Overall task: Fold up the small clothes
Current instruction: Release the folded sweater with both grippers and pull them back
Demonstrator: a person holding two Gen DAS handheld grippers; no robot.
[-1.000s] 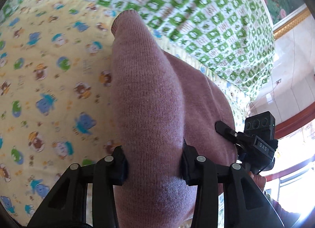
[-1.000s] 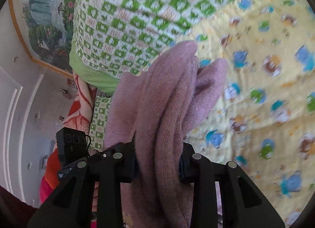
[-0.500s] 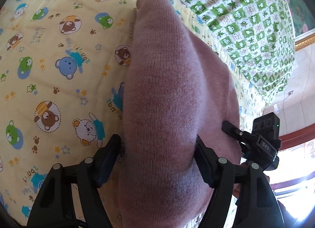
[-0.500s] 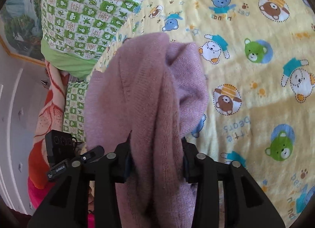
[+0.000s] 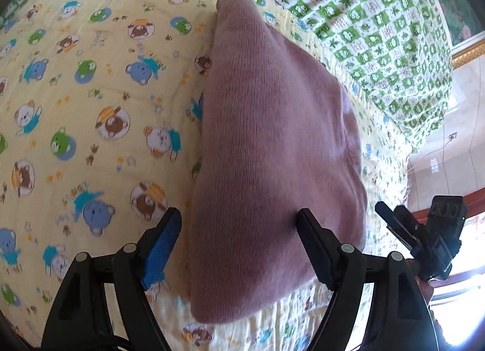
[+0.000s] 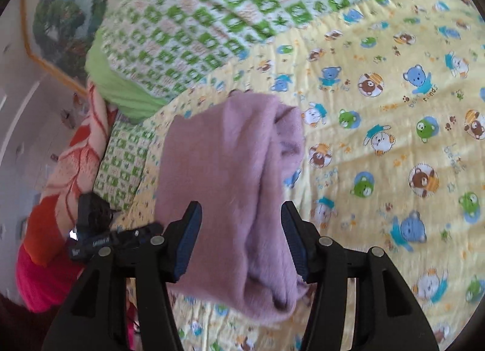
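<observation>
A folded pink knitted garment (image 5: pixel 272 145) lies on the yellow bear-print sheet (image 5: pixel 91 93). My left gripper (image 5: pixel 239 223) straddles its near end and its jaws are opening. The left pad stands clear of the cloth, and the right fingertip (image 5: pixel 306 226) is at the cloth's surface. In the right wrist view the same garment (image 6: pixel 224 169) runs between the fingers of my right gripper (image 6: pixel 241 220). Those jaws are opening too, the blue pad faces show, and the cloth rests loose between them. The two grippers face each other across the garment.
A green-and-white checked quilt (image 5: pixel 379 33) is heaped at the far side of the bed. An orange and red patterned blanket (image 6: pixel 69 169) lies by the bed's edge next to the wall. The sheet (image 6: pixel 394 154) spreads flat to the right of the garment.
Both grippers were shut on the bunched garment a second ago. Their jaws have since spread, and the garment has come down and settled on the sheet.
</observation>
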